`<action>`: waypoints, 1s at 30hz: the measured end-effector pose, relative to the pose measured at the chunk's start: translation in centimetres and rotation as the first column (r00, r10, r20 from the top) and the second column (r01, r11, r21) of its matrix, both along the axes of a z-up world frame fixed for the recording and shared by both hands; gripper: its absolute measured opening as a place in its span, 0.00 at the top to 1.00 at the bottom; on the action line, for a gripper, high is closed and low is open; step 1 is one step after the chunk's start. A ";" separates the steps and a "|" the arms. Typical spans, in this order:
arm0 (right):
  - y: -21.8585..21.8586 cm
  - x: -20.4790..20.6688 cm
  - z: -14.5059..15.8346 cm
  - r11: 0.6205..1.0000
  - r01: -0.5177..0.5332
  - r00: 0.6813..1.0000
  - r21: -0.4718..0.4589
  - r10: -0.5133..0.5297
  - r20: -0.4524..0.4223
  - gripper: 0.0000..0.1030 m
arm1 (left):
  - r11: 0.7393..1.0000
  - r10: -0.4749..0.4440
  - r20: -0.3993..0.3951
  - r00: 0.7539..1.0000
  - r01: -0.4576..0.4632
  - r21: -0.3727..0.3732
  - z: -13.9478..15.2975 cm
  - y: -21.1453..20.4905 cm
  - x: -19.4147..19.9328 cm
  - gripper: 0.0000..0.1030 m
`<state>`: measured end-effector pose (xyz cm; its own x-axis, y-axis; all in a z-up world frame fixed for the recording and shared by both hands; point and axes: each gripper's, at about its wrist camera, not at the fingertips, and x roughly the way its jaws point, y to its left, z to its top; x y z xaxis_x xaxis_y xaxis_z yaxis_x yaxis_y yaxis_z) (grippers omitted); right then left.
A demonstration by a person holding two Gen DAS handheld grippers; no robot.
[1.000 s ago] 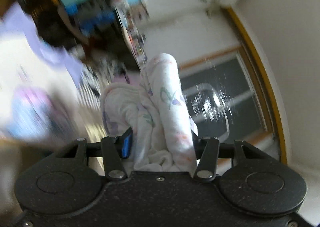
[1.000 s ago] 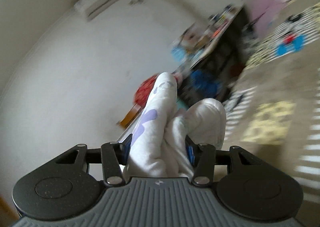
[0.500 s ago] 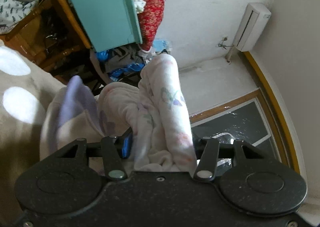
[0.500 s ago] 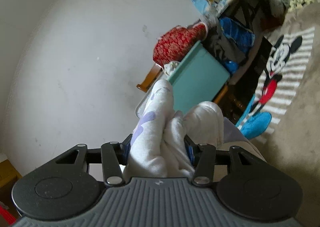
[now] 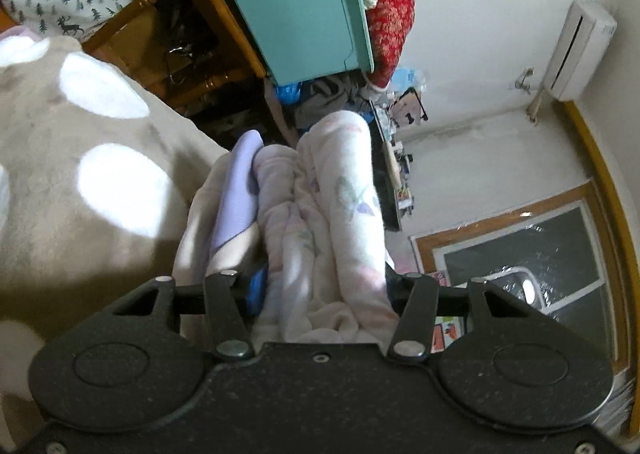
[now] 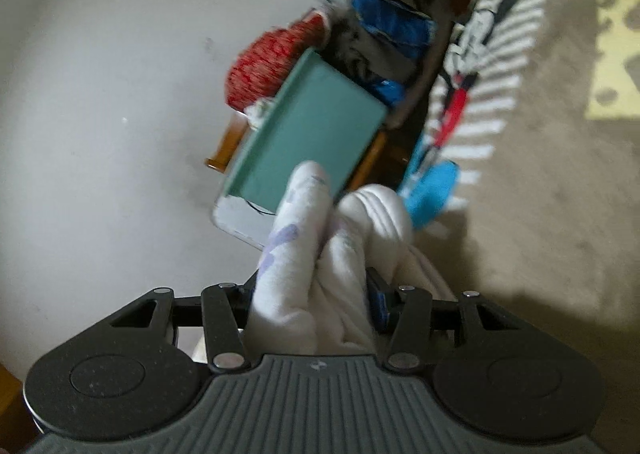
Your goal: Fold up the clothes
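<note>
The left tool (image 5: 324, 286) is clamped on a bunched fold of a pale floral-print garment (image 5: 340, 214) with a lilac trim, and the right tool (image 6: 316, 294) pinches another bunch of the same soft white cloth (image 6: 312, 254). The garment hangs between them, above a beige blanket (image 5: 80, 182). It looks light, limp and thick, likely to sag and slip, so corners or seams give the surest hold. Beyond stands a teal bin (image 5: 296, 10), tilted in view, with a red patterned cloth (image 5: 390, 10) bulging behind it; what lies inside is hidden.
</note>
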<state>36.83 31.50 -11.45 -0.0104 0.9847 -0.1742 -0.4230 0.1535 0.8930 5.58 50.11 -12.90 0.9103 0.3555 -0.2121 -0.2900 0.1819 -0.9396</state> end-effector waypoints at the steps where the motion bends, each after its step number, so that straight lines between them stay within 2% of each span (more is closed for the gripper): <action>1: 0.0 -0.1 -0.1 1.000 0.007 1.000 -0.009 -0.007 -0.001 0.50 | 1.000 -0.006 -0.016 1.000 0.006 0.009 0.1 0.0 0.2 0.49; 5: -0.3 -0.4 0.2 0.998 0.040 0.999 -0.054 -0.039 0.020 0.44 | 0.999 -0.024 -0.013 1.000 0.025 0.029 0.9 0.0 -0.2 0.42; 6: -0.4 -0.5 0.7 0.997 0.057 0.998 -0.059 -0.054 0.042 0.36 | 0.999 -0.029 -0.012 1.000 0.029 0.034 1.1 -0.1 -0.3 0.40; 7: -0.7 -0.6 1.3 0.995 0.078 0.995 -0.060 -0.074 0.063 0.31 | 0.999 -0.034 -0.011 0.999 0.034 0.038 1.3 -0.1 -0.4 0.33; 9: -1.1 -0.7 2.4 0.991 0.120 0.988 -0.060 -0.114 0.106 0.30 | 0.998 -0.042 -0.011 0.999 0.043 0.050 1.7 -0.1 -0.6 0.25; 11: -2.1 -1.0 3.9 0.985 0.165 0.973 -0.053 -0.154 0.173 0.30 | 0.987 0.004 -0.066 0.998 0.007 0.162 3.5 -0.8 -1.4 0.25; 13: -3.0 -1.4 5.5 0.979 0.200 0.948 -0.042 -0.182 0.261 0.30 | 0.948 0.067 -0.109 0.992 -0.029 0.317 5.7 -1.9 -2.1 0.25; 14: -3.3 -1.9 6.5 0.978 0.205 0.929 -0.038 -0.183 0.322 0.30 | 0.925 0.080 -0.106 0.991 -0.034 0.378 6.4 -2.5 -2.1 0.25; 17: -3.0 -3.9 8.6 0.984 0.175 0.859 -0.045 -0.130 0.495 0.30 | 0.834 0.115 -0.091 0.989 -0.047 0.550 8.5 -4.4 -2.0 0.25; 18: -2.8 -4.5 9.3 0.985 0.162 0.829 -0.050 -0.109 0.548 0.31 | 0.806 0.093 -0.077 0.993 -0.030 0.591 8.6 -4.8 -1.6 0.25; 20: -2.0 -5.6 9.8 0.988 0.133 0.779 -0.074 -0.058 0.624 0.31 | 0.725 0.078 -0.079 0.994 -0.002 0.689 8.7 -5.8 -0.4 0.25; 21: -1.5 -6.1 10.0 0.989 0.118 0.754 -0.089 -0.031 0.656 0.32 | 0.681 0.076 -0.108 0.991 0.028 0.731 8.6 -6.3 0.6 0.25; 23: -0.4 -6.6 9.6 0.988 0.096 0.725 -0.122 0.015 0.689 0.33 | 0.641 0.052 -0.156 0.986 0.087 0.763 7.6 -6.4 2.1 0.26; 25: 0.6 -6.8 9.0 0.985 0.080 0.707 -0.153 0.052 0.706 0.33 | 0.643 0.063 -0.213 0.975 0.124 0.756 7.0 -6.3 2.7 0.28; 30: 2.7 -6.1 7.1 0.977 0.048 0.716 -0.208 0.112 0.689 0.33 | 0.650 0.092 -0.352 0.931 0.212 0.730 5.4 -6.0 4.3 0.33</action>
